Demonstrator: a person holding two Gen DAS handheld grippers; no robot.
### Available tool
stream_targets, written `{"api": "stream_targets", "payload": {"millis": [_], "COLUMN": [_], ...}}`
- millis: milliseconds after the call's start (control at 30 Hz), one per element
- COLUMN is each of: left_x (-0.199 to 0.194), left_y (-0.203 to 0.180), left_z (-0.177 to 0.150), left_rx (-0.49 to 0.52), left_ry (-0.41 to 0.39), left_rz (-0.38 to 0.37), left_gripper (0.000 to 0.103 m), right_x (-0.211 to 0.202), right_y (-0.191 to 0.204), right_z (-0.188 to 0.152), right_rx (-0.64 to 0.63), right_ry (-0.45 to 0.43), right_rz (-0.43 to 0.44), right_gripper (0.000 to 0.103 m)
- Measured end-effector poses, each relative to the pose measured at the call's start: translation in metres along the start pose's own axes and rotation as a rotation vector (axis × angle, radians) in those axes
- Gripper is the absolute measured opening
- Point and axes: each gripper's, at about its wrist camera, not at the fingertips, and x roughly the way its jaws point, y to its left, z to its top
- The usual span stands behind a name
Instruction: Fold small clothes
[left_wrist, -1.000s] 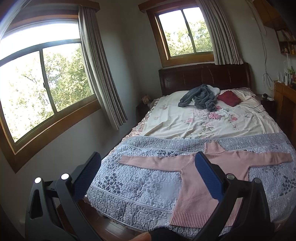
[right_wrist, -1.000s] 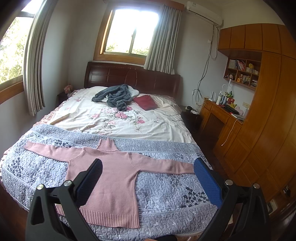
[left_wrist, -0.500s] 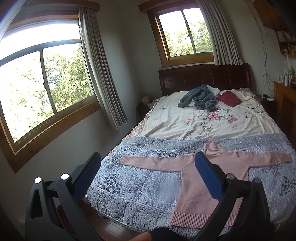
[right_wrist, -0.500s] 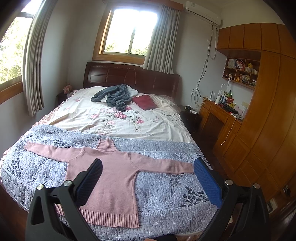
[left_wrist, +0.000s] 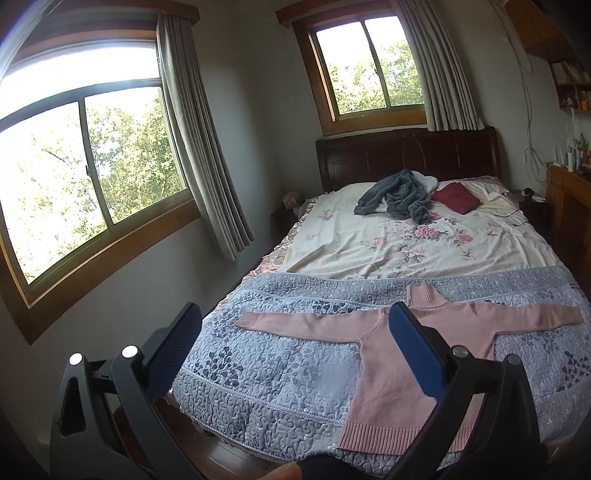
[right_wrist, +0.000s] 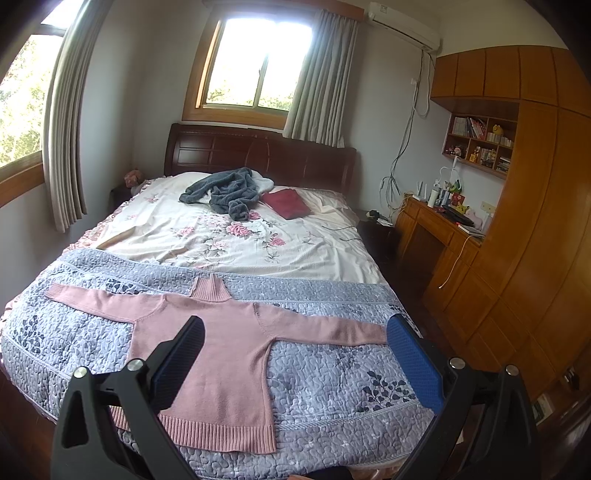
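Pink sweater (left_wrist: 388, 373) flat on quilt (left_wrist: 280, 373), sleeves outspread

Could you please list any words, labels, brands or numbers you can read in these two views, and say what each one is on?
None can be read.
Book spines on the wooden wall shelf: too small and blurred.
White wall air conditioner: no legible brand.
Pink knitted sweater: no label visible.

Grey garment (right_wrist: 225, 192) and red cushion (right_wrist: 288, 203) near the headboard (right_wrist: 258, 155) — curtained windows (left_wrist: 369, 70).
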Motion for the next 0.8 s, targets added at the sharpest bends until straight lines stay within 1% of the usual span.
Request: {"api": "stream_targets", "payload": {"millis": [567, 800], "left_x": [0.006, 0.023], "left_y": [-0.004, -0.008], "left_z": [-0.001, -0.004], "left_rx": [0.002, 0.0], "left_ry": [0.008, 0.037], "left_rz": [-0.002, -0.016], "left_gripper": [0.1, 0.1], "right_x": [0.007, 0.023], "right_y": [0.008, 0.012], "right_z": [0.0, -0.002], "right_rx": [-0.011, -0.018], "right_ry": [0.012, 0.032], "right_rz": [-0.001, -0.003], "right_gripper": [0.099, 0.099]}}
